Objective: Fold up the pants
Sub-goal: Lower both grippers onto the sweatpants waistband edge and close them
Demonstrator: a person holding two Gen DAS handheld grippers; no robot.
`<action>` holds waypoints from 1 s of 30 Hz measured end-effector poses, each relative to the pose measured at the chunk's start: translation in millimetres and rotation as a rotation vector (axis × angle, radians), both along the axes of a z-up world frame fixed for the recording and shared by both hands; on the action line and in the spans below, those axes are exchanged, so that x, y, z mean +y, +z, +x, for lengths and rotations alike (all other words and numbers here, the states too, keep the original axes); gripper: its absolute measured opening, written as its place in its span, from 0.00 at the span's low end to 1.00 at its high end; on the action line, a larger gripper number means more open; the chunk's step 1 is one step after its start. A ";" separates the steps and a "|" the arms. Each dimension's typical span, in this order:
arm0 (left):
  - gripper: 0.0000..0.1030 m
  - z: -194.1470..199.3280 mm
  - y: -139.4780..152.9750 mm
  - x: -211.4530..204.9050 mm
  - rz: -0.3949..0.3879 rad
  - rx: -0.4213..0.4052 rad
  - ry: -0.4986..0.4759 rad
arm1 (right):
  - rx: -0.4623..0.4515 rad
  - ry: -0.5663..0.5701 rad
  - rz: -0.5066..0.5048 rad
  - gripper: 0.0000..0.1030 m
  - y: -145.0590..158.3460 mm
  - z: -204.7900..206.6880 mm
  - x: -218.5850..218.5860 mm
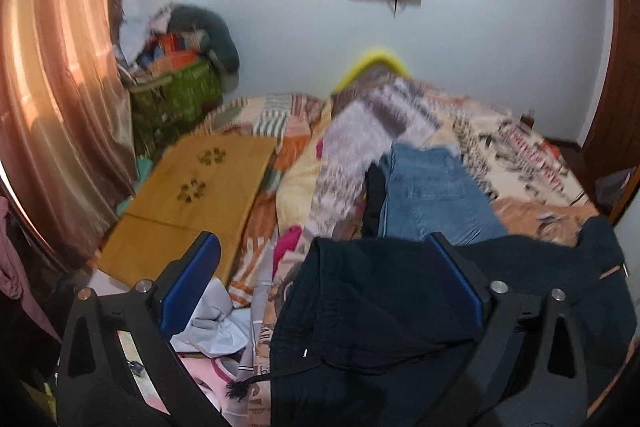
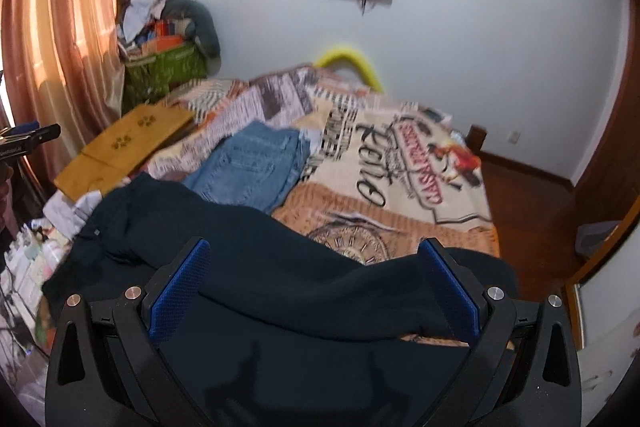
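While both claws were held wide apart, left claw (image 1: 324,275) and right claw (image 2: 316,283), the black pants (image 2: 256,259) were spread on the bed (image 2: 400,227), just before the jeans (image 2: 256,167).

A pair of dark navy, almost black cloth pants (image 2: 256,267) lay spread across the near edge of the bed, its length running from the left side toward the right. The fabric looked soft and lightly crinkled, rumpled into loose folds rather than smoothed flat. At the left end sat the wider waist part (image 1: 360,307), where a thin dark drawstring with a frayed tassel end (image 1: 240,389) trailed off the cloth. Toward the right the garment narrowed into a leg that draped near the bed's corner. Its far edge touched a folded light-blue denim garment (image 2: 256,167).
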State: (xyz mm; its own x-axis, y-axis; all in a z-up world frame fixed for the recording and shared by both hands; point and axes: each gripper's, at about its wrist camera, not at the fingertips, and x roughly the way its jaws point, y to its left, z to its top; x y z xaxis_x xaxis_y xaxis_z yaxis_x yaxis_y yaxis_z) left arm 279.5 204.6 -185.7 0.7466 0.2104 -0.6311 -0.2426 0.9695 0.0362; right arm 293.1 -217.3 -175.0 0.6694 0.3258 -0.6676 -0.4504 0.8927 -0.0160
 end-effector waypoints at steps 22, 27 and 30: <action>0.67 147.0 -175.6 51.7 -0.180 0.429 -0.020 | 0.447 0.288 -0.085 0.56 -118.2 137.3 56.8; 0.49 155.9 -180.3 49.3 -0.189 0.450 -0.031 | 0.465 0.318 -0.109 0.56 -128.5 136.1 62.3; 0.30 154.8 -176.8 42.2 -0.131 0.442 -0.027 | 0.479 0.316 -0.100 0.55 -129.2 136.5 62.3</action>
